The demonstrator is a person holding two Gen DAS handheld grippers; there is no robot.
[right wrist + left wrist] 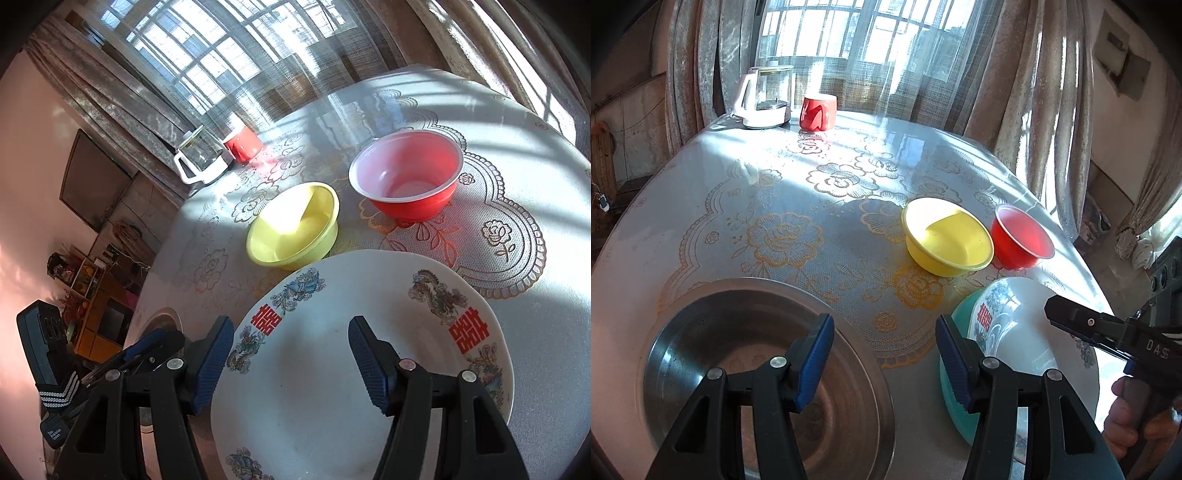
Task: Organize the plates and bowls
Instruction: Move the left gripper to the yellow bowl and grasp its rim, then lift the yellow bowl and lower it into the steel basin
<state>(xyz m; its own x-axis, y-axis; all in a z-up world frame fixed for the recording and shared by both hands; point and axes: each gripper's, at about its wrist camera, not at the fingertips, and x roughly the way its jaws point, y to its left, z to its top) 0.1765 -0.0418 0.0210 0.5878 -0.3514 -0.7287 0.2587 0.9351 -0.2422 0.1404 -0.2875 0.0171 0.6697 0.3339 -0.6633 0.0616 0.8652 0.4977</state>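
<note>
1. the white plate (332, 369) with red characters and dragon patterns is sitting at the near edge of the table (535, 332), resting on a teal plate (955, 387) whose rim is showing beneath it in the left wrist view;
2. the right gripper (291, 365) is hovering over the white plate with its jaws spread wide and nothing between them;
3. the yellow bowl (293, 225) is standing just beyond the white plate, with the red bowl (406, 175) near it on the right, both upright on the lace tablecloth (498, 236);
4. the left gripper (884, 365) is hanging released, jaws apart, one finger over the metal plate (761, 369) and the other over the teal plate's rim; bare cloth is showing between them;
5. a glass kettle (764, 98) and a red cup (817, 112) are standing side by side at the far edge by the curtain (1015, 92).
</note>
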